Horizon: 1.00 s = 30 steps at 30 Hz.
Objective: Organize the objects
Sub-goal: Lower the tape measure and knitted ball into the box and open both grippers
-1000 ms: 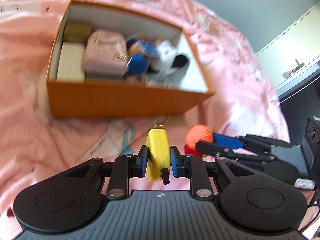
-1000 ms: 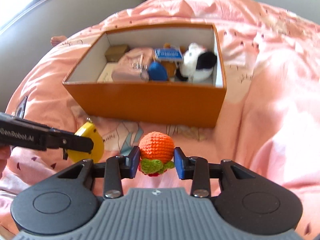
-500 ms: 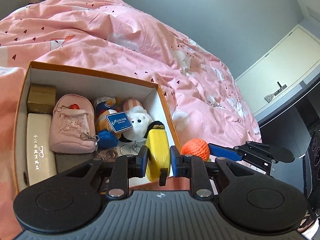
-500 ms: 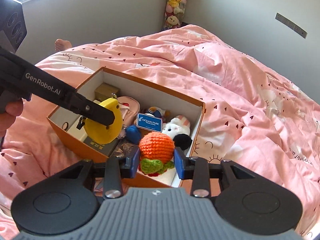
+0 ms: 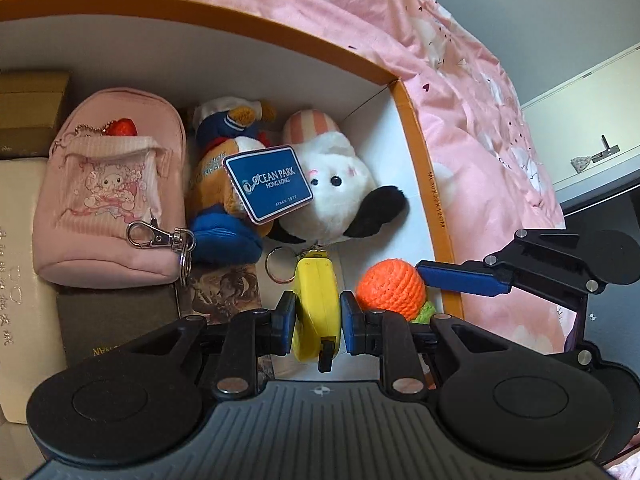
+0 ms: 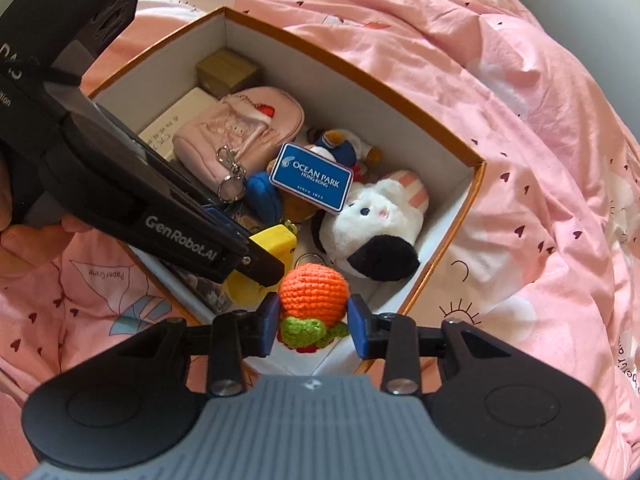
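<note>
My left gripper (image 5: pixel 317 318) is shut on a yellow tape measure (image 5: pixel 316 304), held over the near right corner of the orange box (image 5: pixel 424 168). Beside it, my right gripper (image 6: pixel 313 322) is shut on an orange crocheted toy (image 6: pixel 313 290) with green leaves, also over that corner. In the right wrist view the left gripper (image 6: pixel 256 264) crosses from the left with the yellow tape measure (image 6: pixel 272 244) in its tip. The crocheted toy (image 5: pixel 390 290) and the right gripper's blue finger (image 5: pixel 460 280) show in the left wrist view.
Inside the box lie a pink pouch (image 5: pixel 112 184), a white and black plush (image 5: pixel 340 184), a blue and brown plush with an Ocean Park tag (image 5: pixel 268 182), a gold box (image 5: pixel 32 104) and a white case (image 5: pixel 20 240). Pink bedding (image 6: pixel 520 120) surrounds it.
Both grippers have carried their objects from the bedding in front of the box forward and over its near right corner. The box interior now fills both views.
</note>
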Each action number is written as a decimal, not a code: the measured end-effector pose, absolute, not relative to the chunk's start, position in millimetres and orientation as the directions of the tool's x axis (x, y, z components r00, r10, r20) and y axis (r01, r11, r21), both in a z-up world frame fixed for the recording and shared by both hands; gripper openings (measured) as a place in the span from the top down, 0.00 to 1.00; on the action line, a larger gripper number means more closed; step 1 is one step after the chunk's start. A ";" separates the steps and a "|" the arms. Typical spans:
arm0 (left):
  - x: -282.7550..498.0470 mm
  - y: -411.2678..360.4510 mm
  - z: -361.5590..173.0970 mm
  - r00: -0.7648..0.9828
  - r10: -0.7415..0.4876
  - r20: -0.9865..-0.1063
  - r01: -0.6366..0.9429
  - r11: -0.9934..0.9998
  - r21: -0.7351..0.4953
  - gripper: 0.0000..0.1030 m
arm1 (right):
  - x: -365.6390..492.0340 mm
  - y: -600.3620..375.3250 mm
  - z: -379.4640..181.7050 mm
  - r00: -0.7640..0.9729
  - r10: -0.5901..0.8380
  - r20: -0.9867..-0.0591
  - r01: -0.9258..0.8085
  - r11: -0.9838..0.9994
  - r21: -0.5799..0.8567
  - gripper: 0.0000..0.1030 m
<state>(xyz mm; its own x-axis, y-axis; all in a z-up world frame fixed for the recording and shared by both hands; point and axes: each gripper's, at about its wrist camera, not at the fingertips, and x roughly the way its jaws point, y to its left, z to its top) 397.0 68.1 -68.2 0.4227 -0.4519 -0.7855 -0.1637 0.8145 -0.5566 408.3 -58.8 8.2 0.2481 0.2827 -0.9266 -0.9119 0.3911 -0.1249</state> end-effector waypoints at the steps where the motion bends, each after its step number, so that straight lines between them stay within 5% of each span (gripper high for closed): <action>1: 398.5 68.0 -71.3 0.415 -0.454 -0.789 -0.172 0.812 -0.558 0.75 | 410.2 -56.1 4.9 0.240 0.265 -0.934 -0.917 0.378 -0.128 0.63; 10: 399.4 69.7 -90.8 0.354 -0.481 -0.802 -0.221 0.790 -0.571 0.75 | 420.7 -40.4 -19.7 0.190 0.128 -0.973 -0.942 0.304 -0.144 0.62; 30: 392.6 75.2 -78.4 0.347 -0.433 -0.832 -0.246 0.814 -0.526 0.68 | 416.8 -47.6 -8.5 0.219 0.140 -0.966 -0.932 0.322 -0.165 0.61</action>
